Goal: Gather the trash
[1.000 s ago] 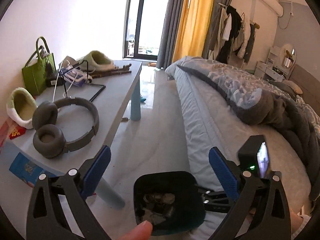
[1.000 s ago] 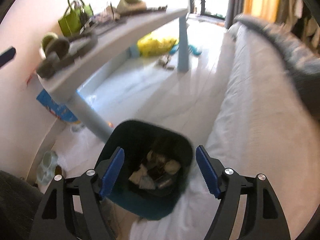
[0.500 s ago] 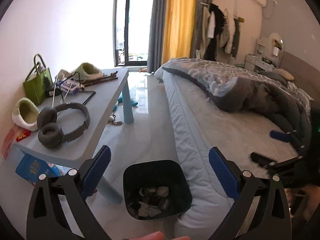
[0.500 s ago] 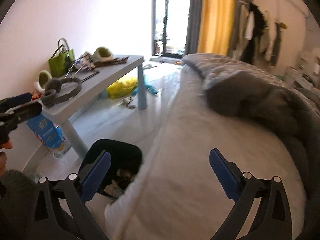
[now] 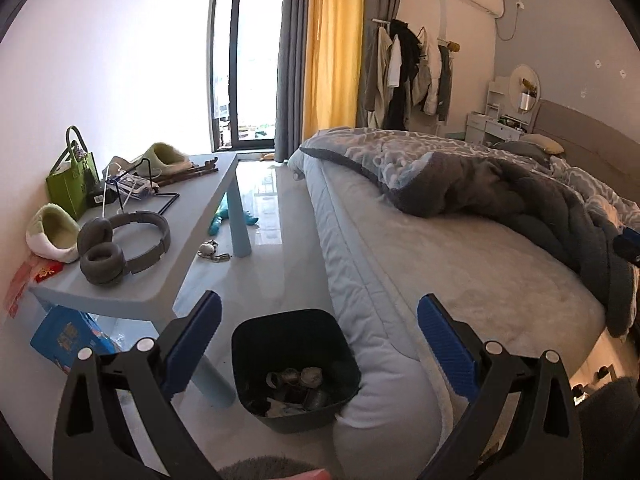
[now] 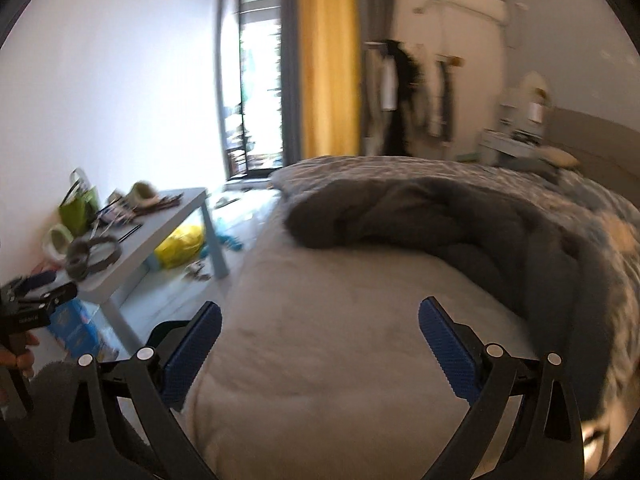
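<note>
A dark bin [image 5: 296,364] stands on the floor between the table leg and the bed corner, with crumpled trash [image 5: 298,384] in its bottom. My left gripper [image 5: 319,304] is above and behind the bin, open, with nothing between its blue pads [image 5: 192,340]. My right gripper [image 6: 320,308] hangs over the bed's pale sheet [image 6: 332,320], wide open and empty. The right wrist view is blurred. It shows only an edge of the bin [image 6: 168,330] behind the left finger. The left gripper [image 6: 36,292] shows at the far left there, held by a hand [image 6: 20,356].
A grey low table [image 5: 160,276] on the left carries headphones [image 5: 124,246], slippers and a green bag [image 5: 72,176]. A blue packet [image 5: 68,336] lies under it, and a yellow bag [image 6: 180,246] and small items [image 5: 210,250] lie on the floor. A rumpled grey duvet [image 5: 500,188] covers the bed.
My right gripper has swung up from over the bin to over the bed, and its jaws have widened. My left gripper has drawn back, so the bin looks smaller and farther.
</note>
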Tool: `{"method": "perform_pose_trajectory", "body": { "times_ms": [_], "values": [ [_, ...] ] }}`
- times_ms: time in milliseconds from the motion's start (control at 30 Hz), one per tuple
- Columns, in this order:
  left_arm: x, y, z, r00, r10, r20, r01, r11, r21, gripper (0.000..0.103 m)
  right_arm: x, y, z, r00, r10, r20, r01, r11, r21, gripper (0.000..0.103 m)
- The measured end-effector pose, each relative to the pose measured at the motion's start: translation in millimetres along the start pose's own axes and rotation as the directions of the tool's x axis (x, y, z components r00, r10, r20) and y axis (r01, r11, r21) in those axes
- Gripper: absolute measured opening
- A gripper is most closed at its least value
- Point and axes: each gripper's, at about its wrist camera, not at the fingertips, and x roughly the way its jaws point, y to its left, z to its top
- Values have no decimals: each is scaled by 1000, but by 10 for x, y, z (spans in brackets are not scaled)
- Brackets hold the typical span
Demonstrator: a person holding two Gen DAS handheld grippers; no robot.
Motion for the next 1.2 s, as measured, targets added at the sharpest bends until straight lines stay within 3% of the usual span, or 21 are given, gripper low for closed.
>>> {"method": "perform_pose_trajectory", "body": {
  "times_ms": [167,400,800,1200],
  "values": [
    [-81,-88,-120,1000,-13,10,13,999,32,100,-247,-193,-239,998,-61,-2,61,998,29,100],
    [-138,-238,-214,1000,-4,25,3,998,61,100,-281,-348,-547,998,-52,-37,53,998,29,100],
    [-82,-293,-260,1000,-12,4,12,998,54,100,-414,-488,-595,1000,18,3,-18,996,83,100],
    [-24,-312,-271,1000,-6,-23,7,999,52,100,-386,-335,-579,999,32,-16,-32,999,7,100]
  ]
}}
